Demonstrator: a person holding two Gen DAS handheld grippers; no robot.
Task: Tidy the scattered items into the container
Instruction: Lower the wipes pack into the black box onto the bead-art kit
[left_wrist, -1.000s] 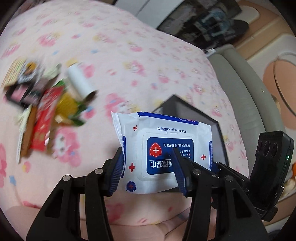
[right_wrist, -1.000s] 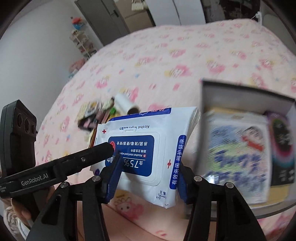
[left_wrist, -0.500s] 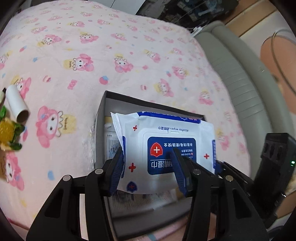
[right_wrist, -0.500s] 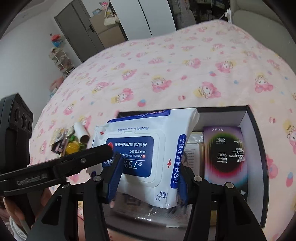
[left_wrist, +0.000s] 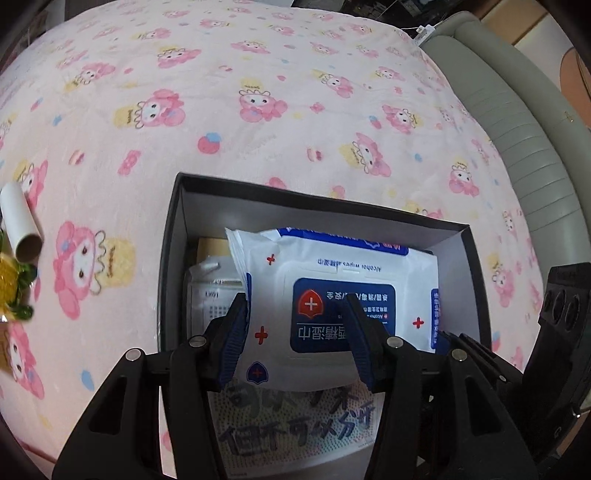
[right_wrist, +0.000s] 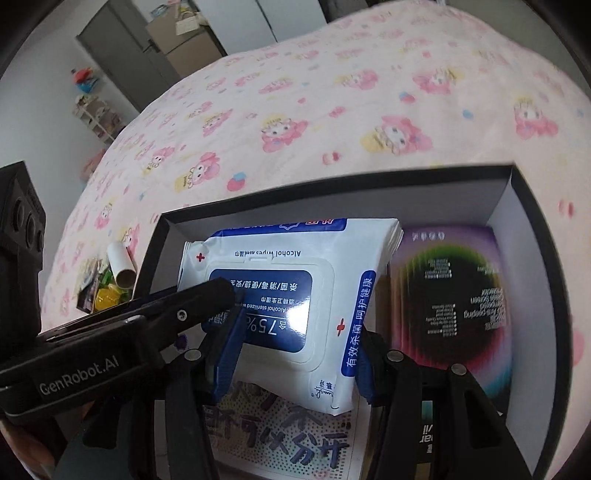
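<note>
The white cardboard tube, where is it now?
The white cardboard tube lies on the pink blanket, left of the black box, beside yellow-green wrappers.

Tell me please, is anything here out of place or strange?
Yes. A cardboard tube and some small wrappers lie on the pink blanket, outside the black box. The wipes pack hangs tilted over the box, gripped by the left gripper and the right gripper.

You've got soft, even indoor light, no hard shadows. Heavy fisheye bend w/ dark vignette at corners. Glare on the wipes pack (right_wrist: 280, 295) label. Purple box (right_wrist: 454, 306) in right view is motion-blurred; left view is sharper.
</note>
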